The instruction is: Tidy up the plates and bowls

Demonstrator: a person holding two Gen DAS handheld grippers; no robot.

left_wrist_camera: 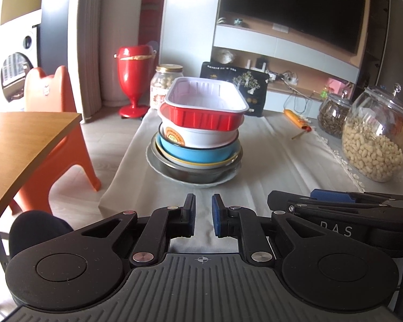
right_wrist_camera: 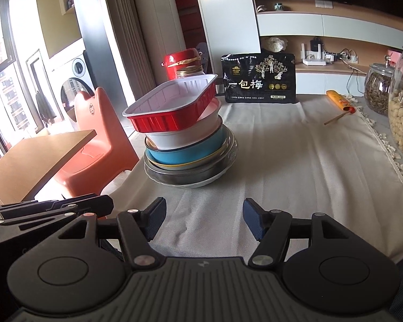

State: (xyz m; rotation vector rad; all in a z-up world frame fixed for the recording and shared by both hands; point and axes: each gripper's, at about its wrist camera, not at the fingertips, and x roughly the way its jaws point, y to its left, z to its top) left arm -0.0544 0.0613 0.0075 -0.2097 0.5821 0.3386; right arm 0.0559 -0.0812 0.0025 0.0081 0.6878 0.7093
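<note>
Red-walled foil tray with a white inside (left_wrist_camera: 205, 107) tops a stack of bowls and plates (left_wrist_camera: 196, 155) on the cloth-covered desk (left_wrist_camera: 268, 161), ahead of both grippers. The black snack bag (right_wrist_camera: 259, 79) behind reads "一包梅". The left gripper (left_wrist_camera: 203, 216) has its fingers nearly together, gripping nothing; the right gripper (right_wrist_camera: 204, 221) has its fingers spread and empty; "DAS" shows on its side.

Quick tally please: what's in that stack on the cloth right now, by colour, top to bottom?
Red foil tray: 1
White bowl: 1
Blue bowl: 1
Yellow-rimmed dish: 1
Dark metal dish: 1
Pale glass plate at the bottom: 1
Total: 6 that I can tell apart; more could be nested out of sight.
</note>
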